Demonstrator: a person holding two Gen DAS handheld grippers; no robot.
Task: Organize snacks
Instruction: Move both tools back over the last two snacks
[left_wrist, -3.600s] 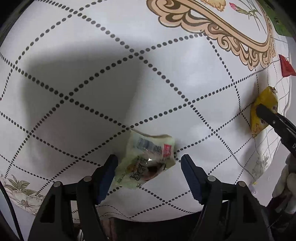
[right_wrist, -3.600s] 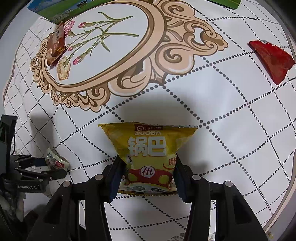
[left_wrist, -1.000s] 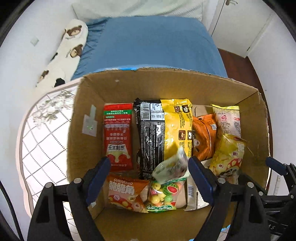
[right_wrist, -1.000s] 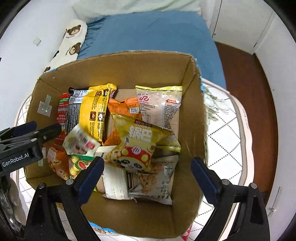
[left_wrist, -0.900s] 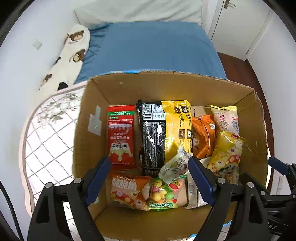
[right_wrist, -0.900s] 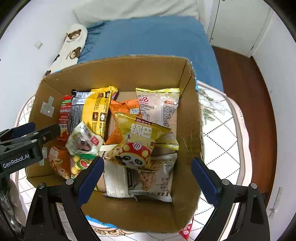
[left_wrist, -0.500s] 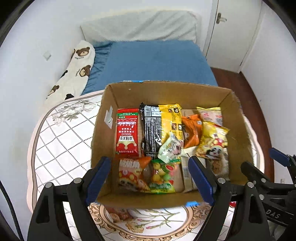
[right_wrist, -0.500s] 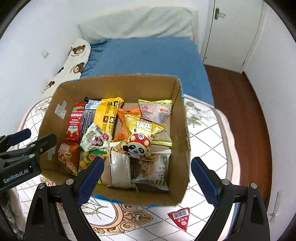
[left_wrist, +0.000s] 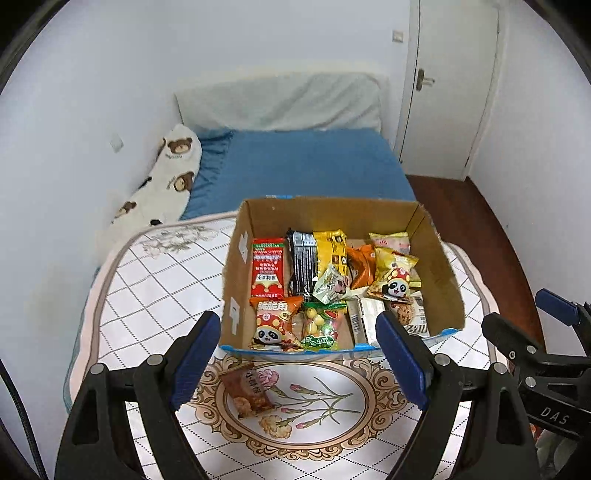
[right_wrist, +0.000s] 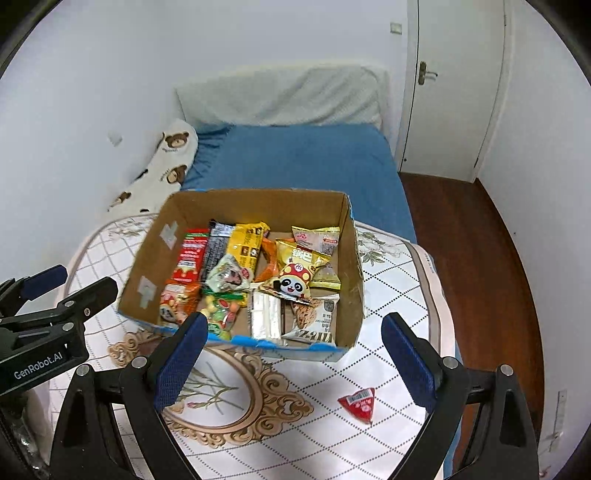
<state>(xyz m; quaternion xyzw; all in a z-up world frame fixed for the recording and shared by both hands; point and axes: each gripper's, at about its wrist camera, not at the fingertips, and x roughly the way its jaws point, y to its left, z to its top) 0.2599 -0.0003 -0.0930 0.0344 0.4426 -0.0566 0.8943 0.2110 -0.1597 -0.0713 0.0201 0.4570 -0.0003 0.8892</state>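
An open cardboard box (left_wrist: 436, 258) (right_wrist: 351, 258) stands on the patterned table, holding several snack packets. Among them are the yellow panda packet (left_wrist: 393, 275) (right_wrist: 299, 271) and the small pale green packet (left_wrist: 330, 278) (right_wrist: 229, 275). A brown snack packet (left_wrist: 247, 391) lies on the table in front of the box. A small red triangular packet (right_wrist: 358, 402) lies near the table's right side. My left gripper (left_wrist: 299, 356) hangs open and empty above the table's front. My right gripper (right_wrist: 291, 356) is likewise open and empty.
The table (left_wrist: 147, 280) has a white dotted-grid cloth with a floral oval. Behind it is a bed with a blue sheet (left_wrist: 306, 166), a bear-print pillow (left_wrist: 166, 177) and a white door (left_wrist: 447, 88). Brown floor (right_wrist: 469, 258) lies to the right.
Both grippers have pulled up and back from over the box, which now looks smaller and farther. The two dropped packets have settled inside it. The table front and both loose packets have come into view.
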